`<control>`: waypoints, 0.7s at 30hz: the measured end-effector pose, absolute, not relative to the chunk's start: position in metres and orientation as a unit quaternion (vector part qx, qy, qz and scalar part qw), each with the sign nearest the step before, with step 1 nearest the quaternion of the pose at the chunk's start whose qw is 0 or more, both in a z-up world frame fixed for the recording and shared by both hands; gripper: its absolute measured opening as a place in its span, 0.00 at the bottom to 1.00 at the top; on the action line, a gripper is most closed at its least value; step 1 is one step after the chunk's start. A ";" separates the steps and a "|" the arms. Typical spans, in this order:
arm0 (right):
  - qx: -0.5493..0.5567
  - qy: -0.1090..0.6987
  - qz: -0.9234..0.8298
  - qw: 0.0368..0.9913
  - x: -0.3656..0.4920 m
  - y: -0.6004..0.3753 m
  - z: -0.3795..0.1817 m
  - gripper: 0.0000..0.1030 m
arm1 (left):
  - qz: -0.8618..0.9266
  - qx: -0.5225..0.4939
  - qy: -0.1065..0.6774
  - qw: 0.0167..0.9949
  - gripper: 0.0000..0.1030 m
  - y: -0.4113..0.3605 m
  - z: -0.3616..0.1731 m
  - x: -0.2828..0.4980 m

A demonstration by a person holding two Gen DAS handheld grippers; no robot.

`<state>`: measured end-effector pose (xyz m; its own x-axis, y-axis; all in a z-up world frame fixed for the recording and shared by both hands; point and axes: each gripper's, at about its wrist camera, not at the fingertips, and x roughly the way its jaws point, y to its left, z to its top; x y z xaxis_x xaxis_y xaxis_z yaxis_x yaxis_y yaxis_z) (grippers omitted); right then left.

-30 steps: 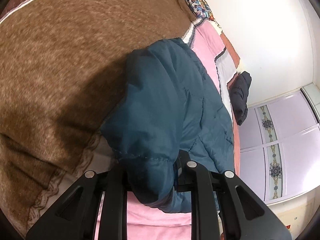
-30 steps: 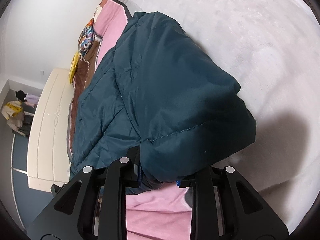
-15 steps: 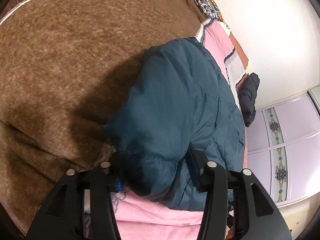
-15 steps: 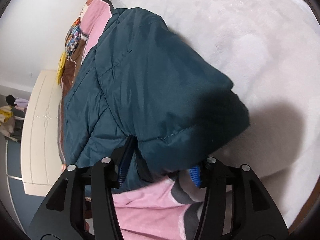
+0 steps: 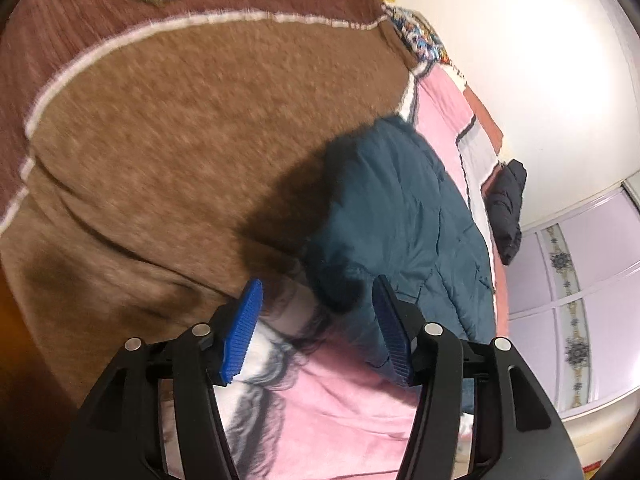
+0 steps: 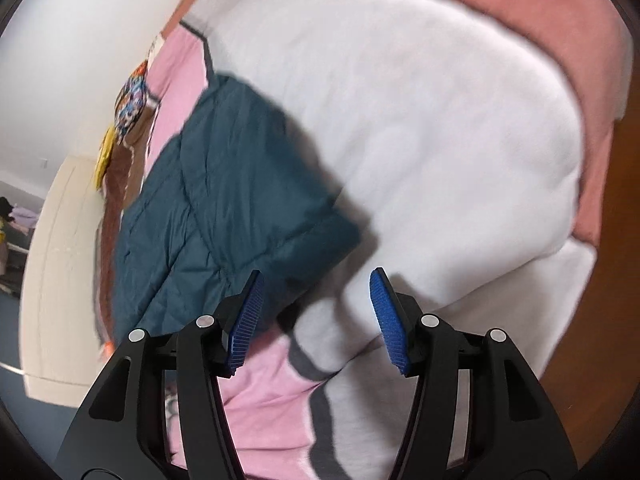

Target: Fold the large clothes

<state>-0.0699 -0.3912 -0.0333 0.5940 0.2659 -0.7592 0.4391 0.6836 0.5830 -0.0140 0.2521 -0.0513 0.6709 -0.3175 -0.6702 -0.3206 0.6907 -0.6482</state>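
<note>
A teal quilted jacket (image 5: 396,216) lies folded on the bed. It also shows in the right wrist view (image 6: 224,208). My left gripper (image 5: 316,308) is open, its blue pads (image 5: 244,332) apart, with the jacket's near corner just ahead between them, not gripped. My right gripper (image 6: 316,304) is open too, with the jacket's other near corner just ahead of its left pad (image 6: 246,320). Neither gripper holds anything.
The bed carries a brown fleece blanket (image 5: 168,128) and a pink and white blanket (image 6: 400,128). A dark garment (image 5: 508,212) lies at the bed's far edge by the white wall. Lilac wardrobe doors (image 5: 580,280) stand beyond. A cream cabinet (image 6: 60,272) stands left.
Both grippers let go of the jacket's corners, opened wide and drew back. The jacket dropped flat onto the bed.
</note>
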 end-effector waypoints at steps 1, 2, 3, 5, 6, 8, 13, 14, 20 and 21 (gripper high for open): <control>0.385 0.440 -0.059 0.809 -0.071 -0.391 -0.027 0.43 | 0.003 -0.388 0.399 0.831 0.40 0.254 -0.046 -0.017; 0.369 0.431 -0.062 0.821 -0.071 -0.390 -0.019 0.36 | 0.001 -0.379 0.391 0.839 0.36 0.254 -0.038 -0.021; 0.358 0.425 -0.061 0.829 -0.070 -0.387 -0.013 0.33 | -0.004 -0.375 0.386 0.843 0.30 0.253 -0.033 -0.022; 0.331 0.415 -0.035 0.846 -0.059 -0.373 0.001 0.22 | -0.027 -0.357 0.378 0.854 0.19 0.245 -0.019 -0.020; 0.313 0.416 -0.017 0.853 -0.052 -0.363 0.008 0.20 | -0.037 -0.345 0.376 0.859 0.16 0.237 -0.013 -0.017; 0.280 0.413 0.024 0.867 -0.038 -0.333 0.019 0.14 | -0.061 -0.324 0.376 0.866 0.13 0.220 -0.004 -0.010; 0.206 0.427 0.125 0.872 -0.004 -0.248 0.029 0.13 | -0.116 -0.275 0.393 0.870 0.13 0.167 0.003 0.013; 0.192 0.430 0.132 0.872 0.003 -0.235 0.029 0.13 | -0.131 -0.264 0.401 0.867 0.13 0.152 0.003 0.021; 0.132 0.440 0.167 0.872 0.065 -0.174 0.036 0.14 | -0.221 -0.209 0.428 0.851 0.13 0.070 0.004 0.052; 0.125 0.442 0.166 0.873 0.078 -0.169 0.036 0.14 | -0.236 -0.196 0.432 0.848 0.13 0.055 0.003 0.056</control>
<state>0.0775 -0.1688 0.0362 0.5542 0.3998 -0.7301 -0.1785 0.9138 0.3649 0.0557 0.0553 0.0033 0.5150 -0.5702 -0.6400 0.2314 0.8114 -0.5367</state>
